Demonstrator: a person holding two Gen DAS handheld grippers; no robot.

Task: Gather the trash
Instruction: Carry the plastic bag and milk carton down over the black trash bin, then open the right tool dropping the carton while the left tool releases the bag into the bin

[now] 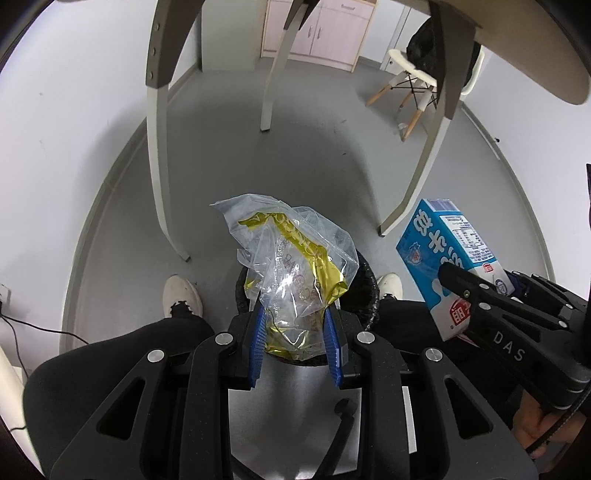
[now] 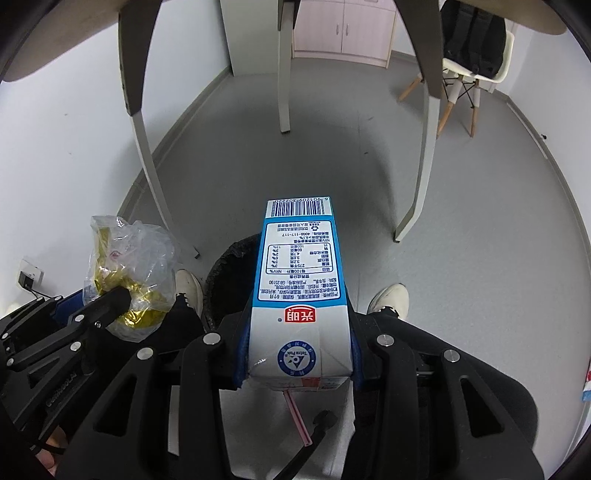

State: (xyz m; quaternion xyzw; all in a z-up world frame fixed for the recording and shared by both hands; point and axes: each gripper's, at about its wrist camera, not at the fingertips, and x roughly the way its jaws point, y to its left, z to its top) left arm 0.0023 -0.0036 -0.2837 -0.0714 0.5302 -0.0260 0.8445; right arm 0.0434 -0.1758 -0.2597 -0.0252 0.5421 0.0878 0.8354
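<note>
My left gripper [image 1: 295, 332] is shut on a crumpled clear and gold plastic wrapper [image 1: 291, 266] and holds it right above a black trash bin [image 1: 365, 291] on the floor. The wrapper also shows in the right wrist view [image 2: 129, 273], at the left. My right gripper [image 2: 299, 350] is shut on a blue and white milk carton [image 2: 299, 280] with a red straw at its near end, held over the bin [image 2: 229, 273]. In the left wrist view the carton [image 1: 447, 254] is at the right, beside the wrapper.
The person's white shoes [image 1: 183, 295] [image 2: 388, 299] stand either side of the bin. Curved table legs [image 1: 160, 166] [image 2: 421, 162] rise from the grey floor just beyond. A chair [image 1: 410, 81] with a dark bag and pink cabinets [image 1: 317, 29] are at the back.
</note>
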